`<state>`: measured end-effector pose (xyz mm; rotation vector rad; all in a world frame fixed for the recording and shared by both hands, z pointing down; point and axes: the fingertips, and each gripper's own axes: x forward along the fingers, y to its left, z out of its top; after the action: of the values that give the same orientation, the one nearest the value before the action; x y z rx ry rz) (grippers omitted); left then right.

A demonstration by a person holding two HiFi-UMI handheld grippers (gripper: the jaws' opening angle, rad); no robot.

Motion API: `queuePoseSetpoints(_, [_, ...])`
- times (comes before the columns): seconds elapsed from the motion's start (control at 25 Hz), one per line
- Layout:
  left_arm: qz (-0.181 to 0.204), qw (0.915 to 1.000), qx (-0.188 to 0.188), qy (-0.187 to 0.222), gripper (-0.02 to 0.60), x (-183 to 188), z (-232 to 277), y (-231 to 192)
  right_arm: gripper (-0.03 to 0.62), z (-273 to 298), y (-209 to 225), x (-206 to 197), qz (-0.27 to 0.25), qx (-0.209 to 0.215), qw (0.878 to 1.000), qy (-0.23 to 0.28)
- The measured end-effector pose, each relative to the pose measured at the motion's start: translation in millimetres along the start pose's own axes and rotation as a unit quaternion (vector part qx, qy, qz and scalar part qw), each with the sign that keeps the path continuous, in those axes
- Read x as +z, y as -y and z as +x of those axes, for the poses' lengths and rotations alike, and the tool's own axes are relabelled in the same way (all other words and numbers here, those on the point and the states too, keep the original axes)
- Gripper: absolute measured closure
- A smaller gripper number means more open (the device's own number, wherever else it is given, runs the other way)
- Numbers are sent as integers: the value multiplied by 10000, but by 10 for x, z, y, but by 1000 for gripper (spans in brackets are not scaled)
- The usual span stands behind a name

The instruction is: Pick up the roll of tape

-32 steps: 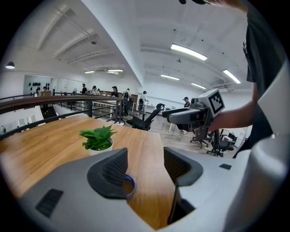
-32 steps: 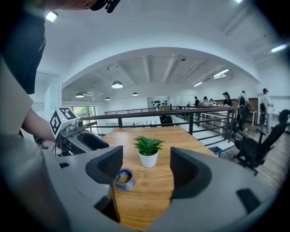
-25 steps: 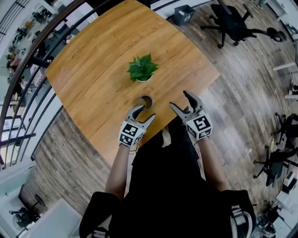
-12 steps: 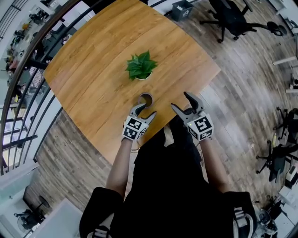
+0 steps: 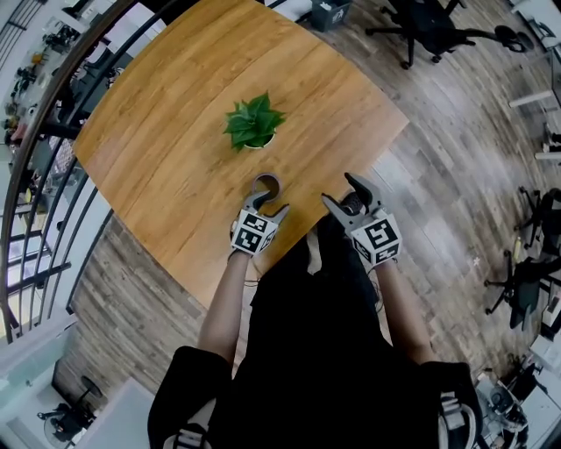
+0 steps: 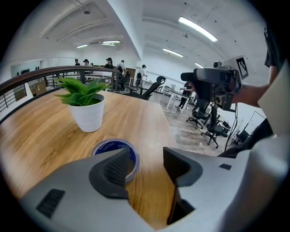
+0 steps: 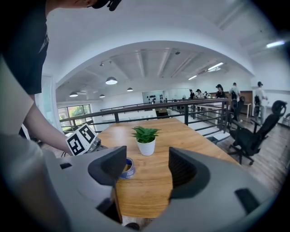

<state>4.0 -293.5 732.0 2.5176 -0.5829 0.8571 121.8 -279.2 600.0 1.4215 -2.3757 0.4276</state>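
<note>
Presently, the left gripper [image 6: 146, 164] was held, jaws wide, at the tape roll's [image 6: 108, 146] near rim; lowered misaligned, the roll could be knocked away.

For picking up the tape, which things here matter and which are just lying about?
Part of the job: roll of tape on the table; left claw, open, right at the roll.
Just lying about: potted plant behind the roll; right claw, open and empty; office chairs on the floor.

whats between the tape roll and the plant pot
Nothing: only a bare strip of table separates the roll of tape from the white plant pot. The left gripper view shows it best.
</note>
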Motion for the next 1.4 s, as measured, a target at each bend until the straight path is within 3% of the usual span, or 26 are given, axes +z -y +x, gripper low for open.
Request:
queuePoseSetpoints(0.28, [-181, 9996, 24, -235, 325, -54, 195, -63, 310, -81, 147, -63, 166, -244, 9996, -30])
queuePoseSetpoints(0.52, [-21, 9980, 81, -634, 381, -182, 352, -69, 313, -178, 211, -100, 64, -367, 9992, -128])
queuePoseSetpoints(1.08, [165, 9969, 174, -753, 414, -224, 388, -112, 313, -159, 214, -134, 79, -376, 9991, -193])
queuePoseSetpoints(1.4, [332, 9941, 478, -913, 501, -253, 409, -187, 313, -171, 180, -208, 130, -361, 9989, -264])
